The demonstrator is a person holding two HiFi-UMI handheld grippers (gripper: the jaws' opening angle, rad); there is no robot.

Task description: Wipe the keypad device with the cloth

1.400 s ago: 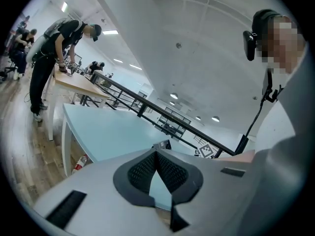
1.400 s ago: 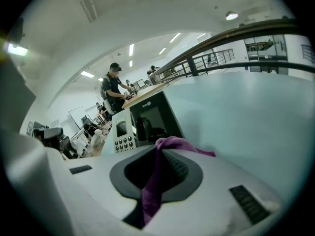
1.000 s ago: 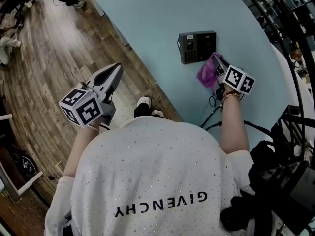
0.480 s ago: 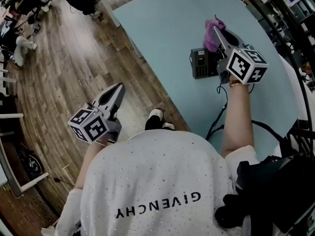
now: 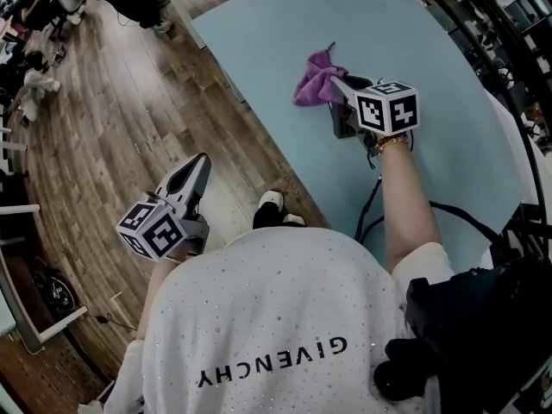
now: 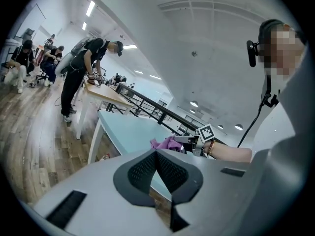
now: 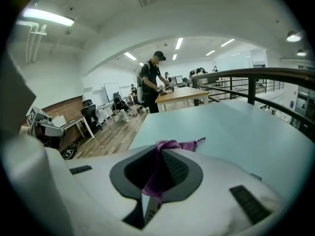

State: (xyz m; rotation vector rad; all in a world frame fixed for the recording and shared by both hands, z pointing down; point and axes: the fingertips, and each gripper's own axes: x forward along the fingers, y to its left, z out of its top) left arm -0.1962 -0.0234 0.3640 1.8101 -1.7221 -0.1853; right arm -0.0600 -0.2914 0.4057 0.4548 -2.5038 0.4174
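**A:** Here's the right gripper [image 5: 338,84], out over the pale blue table [image 5: 405,24] with its jaws clamped on the purple cloth [image 5: 315,80].

**B:** Which way does the cloth lie?

**A:** It runs out from the jaw tips, up and to the left in the head view, roughly in line with the gripper. It's bunched at the pinch and fans out at the far end.

**B:** And the keypad device?

**A:** The keypad device [image 5: 344,124] sits on the table right under that gripper. Only a dark sliver of it shows beside the marker cube [image 5: 386,108], so I can't read its long axis. From above, the cloth hangs beyond the device, not over it. I can't tell whether the cloth touches the tabletop.

**B:** What does the right gripper view add?

**A:** A close look at the grip: a thin purple strip squeezed between the pads, with one corner poking past the tips over the table. The device shows only from the head view.

**B:** What about the left side?

**A:** The left gripper [image 5: 197,169] is off the table, over the wooden floor [image 5: 103,119], nose pointing up the view. In its own view the pads meet at the tips with nothing between them. That view looks sideways across the table and catches the cloth and the right cube in profile. Farther back, a person [image 6: 86,68] bends over a wooden desk [image 6: 106,93].
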